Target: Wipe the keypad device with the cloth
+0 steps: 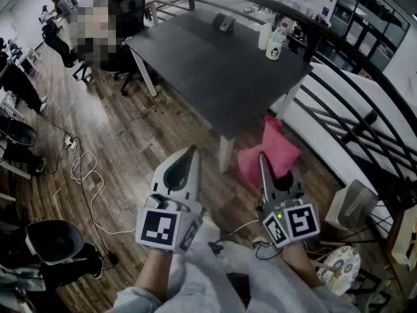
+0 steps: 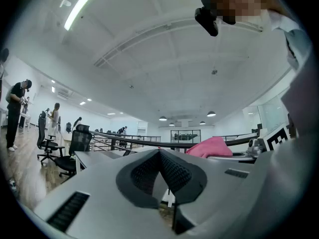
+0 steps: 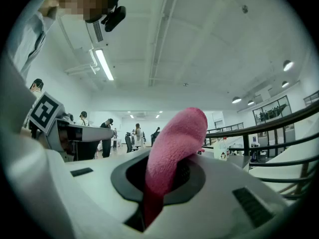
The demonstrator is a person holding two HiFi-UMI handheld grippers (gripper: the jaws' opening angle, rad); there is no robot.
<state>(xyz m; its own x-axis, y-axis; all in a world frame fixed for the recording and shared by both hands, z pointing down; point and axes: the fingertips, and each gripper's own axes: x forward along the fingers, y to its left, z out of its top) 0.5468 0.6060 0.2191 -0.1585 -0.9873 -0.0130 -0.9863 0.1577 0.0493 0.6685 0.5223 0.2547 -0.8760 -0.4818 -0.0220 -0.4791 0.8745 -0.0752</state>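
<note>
The keypad device [image 1: 225, 23] is a small dark object at the far end of the dark table [image 1: 215, 70], well away from both grippers. My right gripper [image 1: 262, 156] is held low over the wooden floor, short of the table's near corner, and is shut on a pink cloth [image 1: 275, 150]. The cloth [image 3: 174, 143] sticks up from between the jaws in the right gripper view. My left gripper [image 1: 191, 150] is beside it, shut and holding nothing; its pads [image 2: 174, 171] meet in the left gripper view, where the pink cloth [image 2: 209, 146] shows to the right.
Two white bottles [image 1: 273, 41] stand at the table's far right corner. A black curved railing [image 1: 339, 77] runs along the right. Office chairs [image 1: 124, 18] and seated people are at the back left. White cables [image 1: 85, 175] lie on the floor at left.
</note>
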